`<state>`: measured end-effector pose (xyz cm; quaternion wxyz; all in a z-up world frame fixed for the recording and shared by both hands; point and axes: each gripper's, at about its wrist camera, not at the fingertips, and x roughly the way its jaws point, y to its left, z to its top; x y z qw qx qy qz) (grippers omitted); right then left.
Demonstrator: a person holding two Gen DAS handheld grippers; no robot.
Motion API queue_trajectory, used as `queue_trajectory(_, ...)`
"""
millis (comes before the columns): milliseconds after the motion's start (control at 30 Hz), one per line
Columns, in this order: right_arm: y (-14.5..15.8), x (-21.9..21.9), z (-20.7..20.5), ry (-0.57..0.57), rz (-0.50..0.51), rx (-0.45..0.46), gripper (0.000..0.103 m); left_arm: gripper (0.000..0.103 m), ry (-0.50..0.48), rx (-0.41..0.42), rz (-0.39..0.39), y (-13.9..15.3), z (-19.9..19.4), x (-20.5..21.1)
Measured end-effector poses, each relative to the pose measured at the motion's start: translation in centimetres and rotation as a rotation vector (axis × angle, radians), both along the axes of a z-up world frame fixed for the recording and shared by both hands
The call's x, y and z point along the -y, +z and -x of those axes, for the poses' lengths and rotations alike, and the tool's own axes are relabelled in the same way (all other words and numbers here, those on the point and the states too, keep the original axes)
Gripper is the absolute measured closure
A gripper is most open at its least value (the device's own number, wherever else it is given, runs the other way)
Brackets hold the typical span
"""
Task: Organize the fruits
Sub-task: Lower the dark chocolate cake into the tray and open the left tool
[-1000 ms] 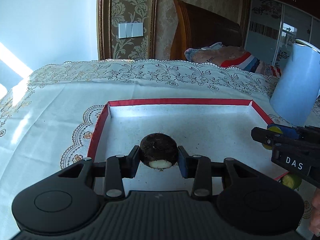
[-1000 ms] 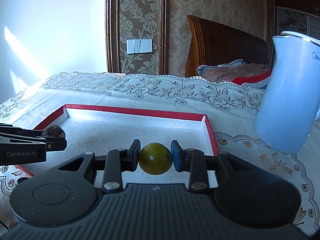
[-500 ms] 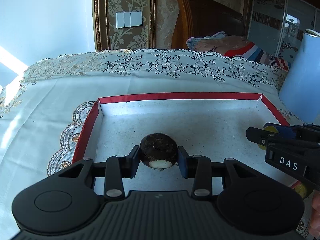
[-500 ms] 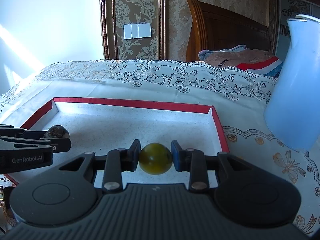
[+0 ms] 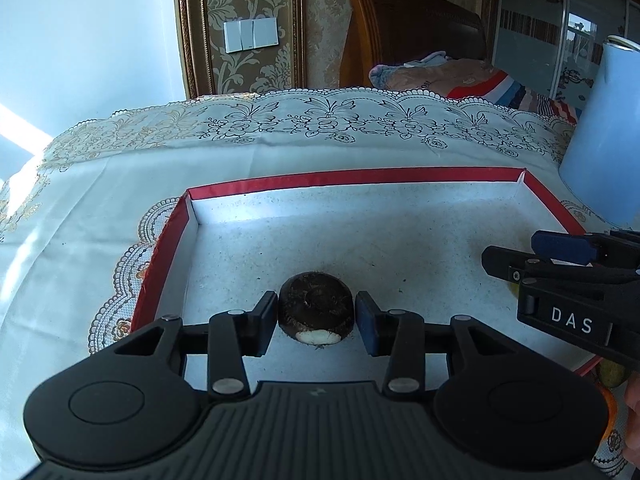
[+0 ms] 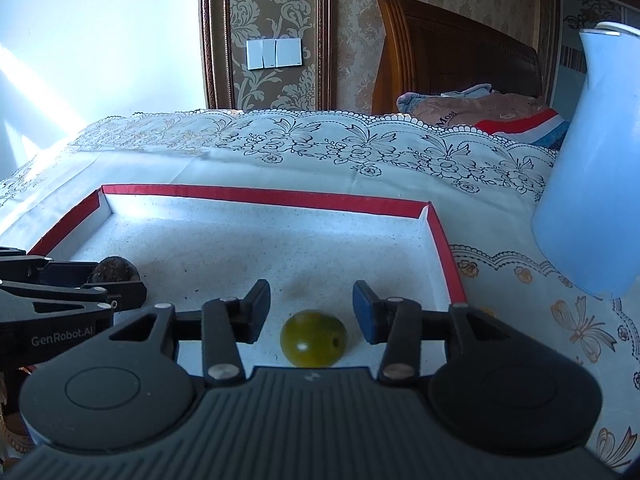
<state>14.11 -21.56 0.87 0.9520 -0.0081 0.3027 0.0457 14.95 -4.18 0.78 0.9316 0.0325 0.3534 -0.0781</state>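
Two handheld grippers reach into a shallow red-rimmed white tray [image 5: 360, 178] on a lace tablecloth [image 5: 100, 200]. Between the left gripper's [image 5: 316, 318] parting pads sits a dark, rough, hairy bulb, likely a water chestnut [image 5: 316, 306], resting on the tray floor; slight gaps suggest the pads are just letting go. Right gripper [image 6: 308, 312] is opening, its pads well clear of a small green round fruit [image 6: 313, 338] lying loose on the tray floor between them. Both pieces look light and firm; the smooth green one seems likely to roll and slip, so squeeze across its widest middle, while the rough bulb should grip easily at its sides
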Motion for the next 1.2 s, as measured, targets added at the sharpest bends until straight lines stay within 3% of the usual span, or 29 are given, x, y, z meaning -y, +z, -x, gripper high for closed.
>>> queue_trajectory(100, 0.1, -0.1, 0.2, 0.004, 0.002, 0.006, 0.052, 0.056, 0.009, 0.015, 0.011, 0.2, 0.3, -0.2)
queue_trajectory(167, 0.1, -0.1, 0.3, 0.001, 0.009, 0.011, 0.044, 0.042, 0.013, 0.032, 0.022, 0.4, 0.5, -0.5)
queue_trajectory(200, 0.1, -0.2, 0.4, -0.003, 0.016, 0.017, 0.041, 0.041, 0.017, 0.044, 0.022, 0.4, 0.6, -0.5)
queue_trajectory(367, 0.4, -0.3, 0.9, -0.012, 0.026, 0.050, 0.024, 0.039, 0.023, 0.084, -0.012, 0.5, 1.1, -0.3)
queue_trajectory(633, 0.8, -0.1, 1.4, -0.021, 0.017, 0.093, 0.011, 0.039, 0.050, 0.177, -0.061, 0.8, 2.1, -0.2)
queue_trajectory(700, 1.1, 0.1, 1.6, -0.029, 0.012, 0.110, 0.005, 0.034, 0.061, 0.210, -0.073, 1.0, 2.4, -0.2)
queue_trajectory(933, 1.9, 1.2, 3.4, -0.056, -0.020, 0.109, 0.005, 0.030, 0.081, 0.236, -0.038, 2.4, 4.2, -1.6)
queue_trajectory(1200, 1.8, 2.7, 7.2, -0.066, -0.111, 0.066, 0.005, 0.030, 0.075, 0.250, -0.007, 2.8, 9.4, -4.5)
